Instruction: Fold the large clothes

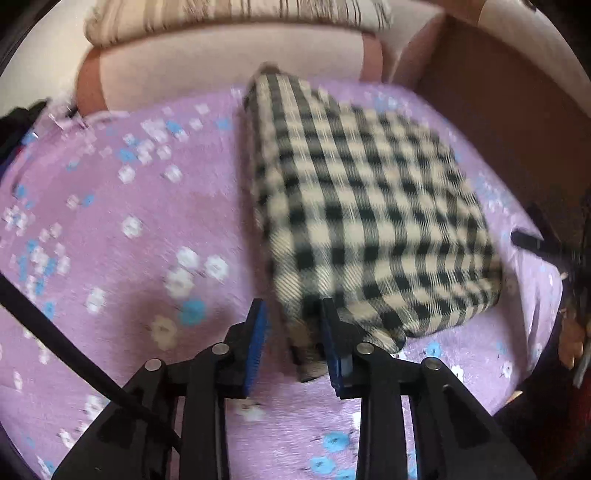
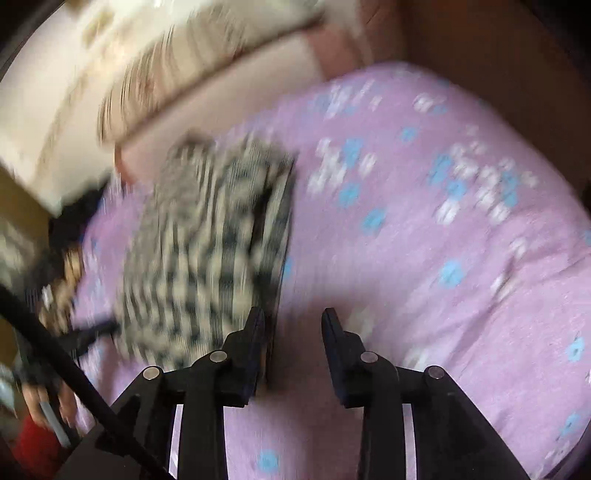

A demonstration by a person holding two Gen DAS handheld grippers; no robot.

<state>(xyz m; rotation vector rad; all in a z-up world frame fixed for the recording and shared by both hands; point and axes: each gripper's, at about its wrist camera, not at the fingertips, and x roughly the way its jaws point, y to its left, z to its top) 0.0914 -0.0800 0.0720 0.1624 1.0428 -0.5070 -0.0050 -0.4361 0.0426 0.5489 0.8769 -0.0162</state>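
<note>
A black-and-cream checked garment (image 1: 365, 210) lies folded into a thick rectangle on the purple flowered bedspread (image 1: 122, 236). My left gripper (image 1: 291, 314) is open, its jaws standing on either side of the garment's near corner without pinching it. In the right wrist view the same garment (image 2: 207, 251) is blurred, to the left of centre. My right gripper (image 2: 293, 321) is open and empty, just right of the garment's edge, over the bedspread (image 2: 424, 258). The right gripper's tip (image 1: 532, 240) shows at the far right of the left wrist view.
A pale pink cushion (image 1: 229, 62) and a striped pillow (image 1: 236, 14) lie along the head of the bed. A brown wooden panel (image 1: 509, 122) bounds the bed on one side. A hand (image 2: 40, 402) shows at the left edge of the right wrist view.
</note>
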